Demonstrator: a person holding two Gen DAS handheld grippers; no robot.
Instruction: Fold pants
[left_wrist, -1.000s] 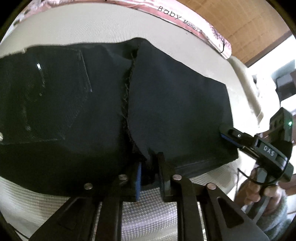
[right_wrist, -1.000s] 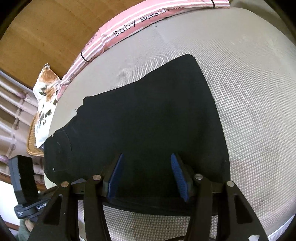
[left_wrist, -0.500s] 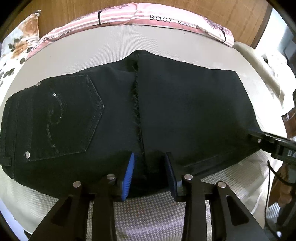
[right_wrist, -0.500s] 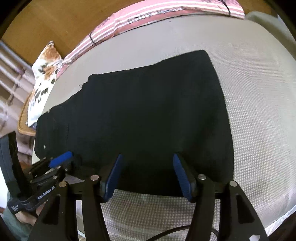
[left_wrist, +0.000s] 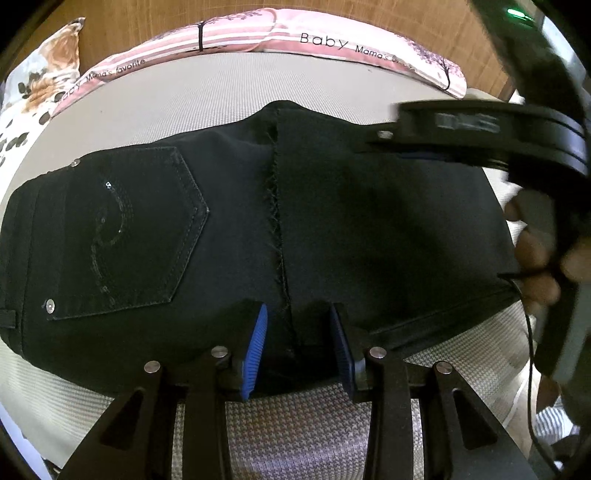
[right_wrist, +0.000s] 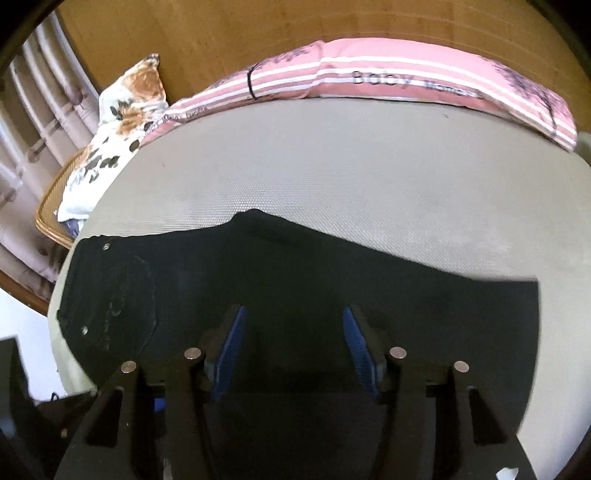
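Black pants (left_wrist: 369, 221) lie folded flat on the beige mattress (left_wrist: 221, 96), back pocket (left_wrist: 136, 229) to the left and a frayed seam down the middle. My left gripper (left_wrist: 299, 347) stands open at the near edge, its blue pads (left_wrist: 256, 350) either side of the seam and not pressing it. In the right wrist view, my right gripper (right_wrist: 295, 350) hovers over the pants (right_wrist: 295, 277); its jaws are closing, still wide apart, gripping nothing. The left wrist view shows its black body (left_wrist: 480, 136) over the pants' far right part, held by a hand (left_wrist: 535, 258).
A pink striped pillow (left_wrist: 295, 37) lettered "Baby" lies along the mattress's far edge, against a wooden wall. A floral pillow (right_wrist: 125, 103) sits at the far left corner beside a wicker chair (right_wrist: 55, 221) and curtains. Bare mattress (right_wrist: 332, 166) stretches beyond the pants.
My left gripper let go of the pants' near edge and spread its jaws. My right gripper swung from the pants' right end to above their middle, and it looms larger in the left view.
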